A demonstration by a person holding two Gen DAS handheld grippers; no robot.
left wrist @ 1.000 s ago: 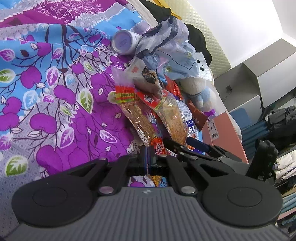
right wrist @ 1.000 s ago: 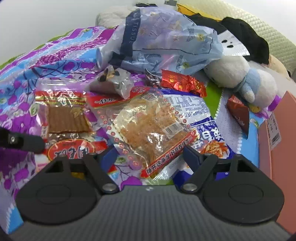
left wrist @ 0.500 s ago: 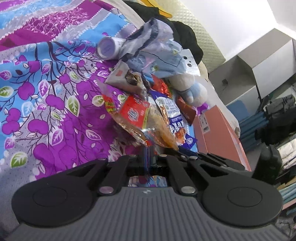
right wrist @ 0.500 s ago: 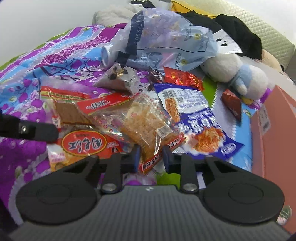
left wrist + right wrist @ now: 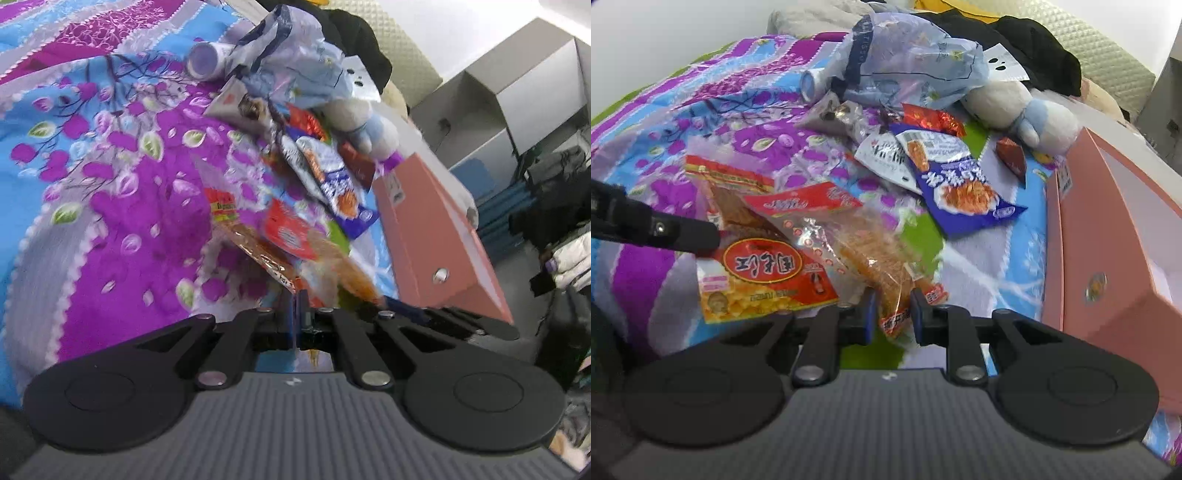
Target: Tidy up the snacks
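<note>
In the left wrist view, the left gripper (image 5: 295,306) is pinched tight on the edge of the red-label snack bag (image 5: 255,240), which stretches toward 11 o'clock over the floral bedspread (image 5: 110,184); the pink box (image 5: 436,236) lies at 2 o'clock. In the right wrist view, the right gripper (image 5: 891,314) has its jaws closing on the lower corner of the clear snack bag (image 5: 871,254), pads pressing it. The blue noodle packet (image 5: 960,188) lies at 1 o'clock, the plush toy (image 5: 1015,107) beyond it.
</note>
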